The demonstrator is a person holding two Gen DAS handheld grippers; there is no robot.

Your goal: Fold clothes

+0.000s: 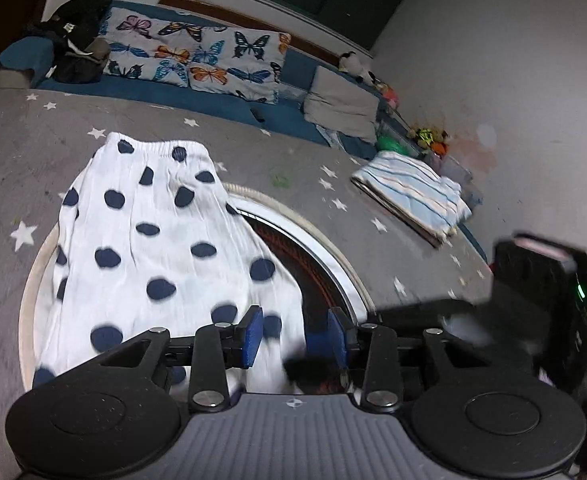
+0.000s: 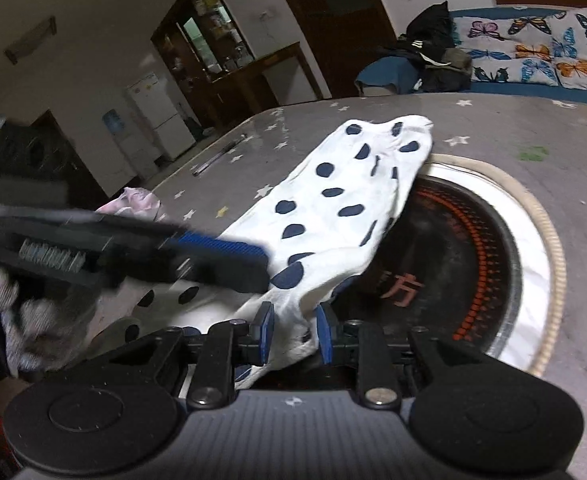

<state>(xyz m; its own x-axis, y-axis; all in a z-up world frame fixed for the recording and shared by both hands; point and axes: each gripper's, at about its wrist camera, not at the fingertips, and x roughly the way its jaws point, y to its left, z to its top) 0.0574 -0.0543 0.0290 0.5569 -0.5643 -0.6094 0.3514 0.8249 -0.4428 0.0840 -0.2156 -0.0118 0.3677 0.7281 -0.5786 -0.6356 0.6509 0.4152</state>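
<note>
A white garment with navy dots (image 1: 153,232) lies on the grey star-print table cover (image 1: 33,128), its elastic waistband at the far end. It partly covers a round dark plate (image 2: 453,248) with an orange ring. My left gripper (image 1: 295,338) stands open over the garment's near edge, cloth lying between its blue pads (image 1: 253,336) without being pinched. My right gripper (image 2: 295,332) is shut on a bunched fold of the garment (image 2: 333,208) at its near corner. The left gripper (image 2: 265,270) reaches in from the left, blurred, over the same cloth. The right gripper's black body (image 1: 541,280) shows at the right.
A folded blue-striped cloth (image 1: 409,196) lies at the table's far right. A crumpled pink cloth (image 2: 133,200) sits at the left edge. A gloved hand (image 2: 33,320) holds the left gripper. Behind the table is a blue sofa with a butterfly cushion (image 1: 197,52) and a black bag (image 1: 77,36).
</note>
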